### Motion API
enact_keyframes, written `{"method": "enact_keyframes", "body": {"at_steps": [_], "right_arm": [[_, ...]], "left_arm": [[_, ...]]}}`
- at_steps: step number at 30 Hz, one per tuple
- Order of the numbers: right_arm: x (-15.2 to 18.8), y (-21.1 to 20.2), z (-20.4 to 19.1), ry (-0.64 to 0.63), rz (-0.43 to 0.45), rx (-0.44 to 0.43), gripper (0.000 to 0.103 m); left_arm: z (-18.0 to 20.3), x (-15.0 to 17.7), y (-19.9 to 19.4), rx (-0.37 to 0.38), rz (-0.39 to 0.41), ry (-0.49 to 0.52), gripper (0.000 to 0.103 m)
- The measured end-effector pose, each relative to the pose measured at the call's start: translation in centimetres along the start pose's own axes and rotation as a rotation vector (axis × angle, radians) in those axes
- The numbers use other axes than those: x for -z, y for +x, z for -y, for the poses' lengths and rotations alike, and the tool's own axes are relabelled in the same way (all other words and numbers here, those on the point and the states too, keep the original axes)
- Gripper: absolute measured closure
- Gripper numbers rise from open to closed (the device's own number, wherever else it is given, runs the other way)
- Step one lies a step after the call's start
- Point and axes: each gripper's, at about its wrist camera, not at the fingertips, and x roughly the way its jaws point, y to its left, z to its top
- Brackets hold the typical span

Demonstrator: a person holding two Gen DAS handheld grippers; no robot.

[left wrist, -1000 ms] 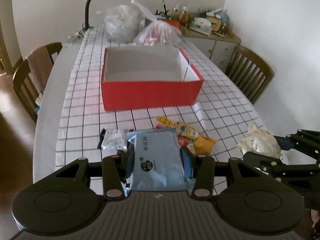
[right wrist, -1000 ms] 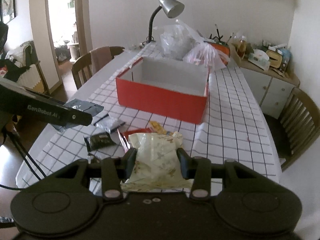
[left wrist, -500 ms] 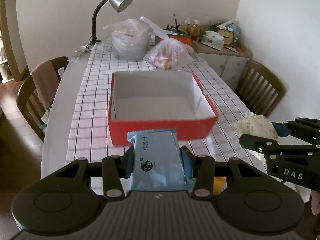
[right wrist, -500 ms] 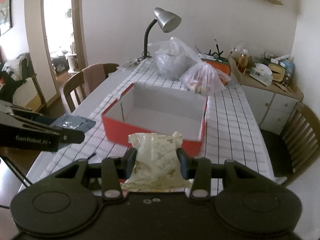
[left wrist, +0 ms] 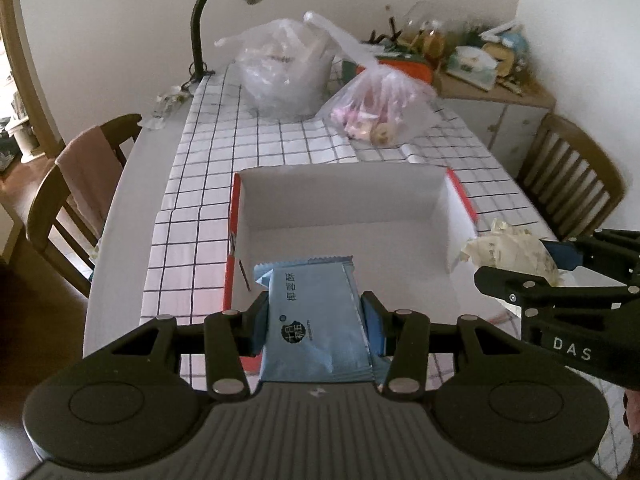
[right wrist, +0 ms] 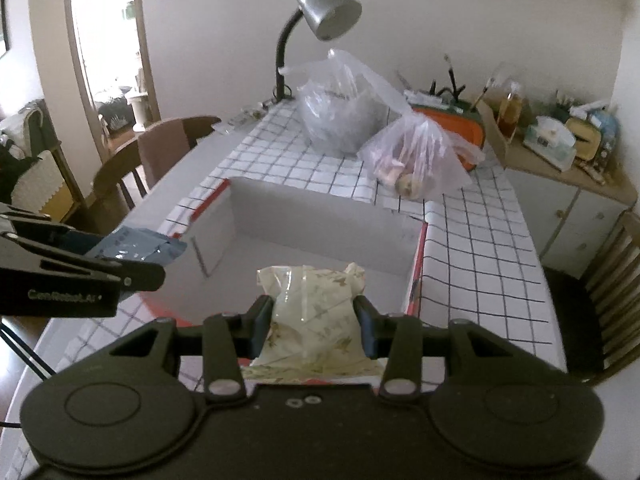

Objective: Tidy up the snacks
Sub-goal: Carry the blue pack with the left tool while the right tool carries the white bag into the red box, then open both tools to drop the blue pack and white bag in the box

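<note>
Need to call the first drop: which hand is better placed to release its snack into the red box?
Left, narrowly. The left gripper holds the blue packet over the red box floor; the right gripper's cream packet hangs nearer its corner.

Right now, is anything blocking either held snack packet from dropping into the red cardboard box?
Nothing visible does. The blue foil packet in the left gripper and the cream crinkled packet in the right gripper both hang over the near edge of the red cardboard box, whose white interior looks bare and open-topped.
</note>
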Motion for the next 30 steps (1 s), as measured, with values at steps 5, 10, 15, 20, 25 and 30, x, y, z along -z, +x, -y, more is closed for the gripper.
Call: {"method": "enact_keyframes", "body": {"at_steps": [5, 10, 15, 20, 25, 30], "right_arm": [[-0.5, 4.5, 1.0, 0.003, -0.060, -0.005, 0.061], [-0.4, 8.1, 1.6, 0.001, -0.126, -0.013, 0.060], [0.5, 10.5, 1.5, -0.022, -0.192, -0.023, 0.060], [1.1, 11.7, 1.1, -0.041, -0.236, -0.052, 0.060], [1.5, 12.4, 0.8, -0.053, -0.259, -0.074, 0.061], [1.6, 12.2, 0.8, -0.050, -0.260, -0.079, 0.058]], "left_arm": [[-0.4, -1.2, 4.0, -0.017, -0.060, -0.002, 0.056], [-0.5, -1.9, 7.5, -0.042, -0.123, -0.002, 0.056], [-0.3, -2.2, 11.0, -0.069, -0.222, 0.011, 0.056], [0.0, -1.6, 13.0, -0.094, -0.287, 0.028, 0.056], [0.3, -0.8, 13.9, -0.101, -0.317, 0.034, 0.055], [0.3, -0.3, 14.0, -0.100, -0.324, 0.030, 0.055]]}}
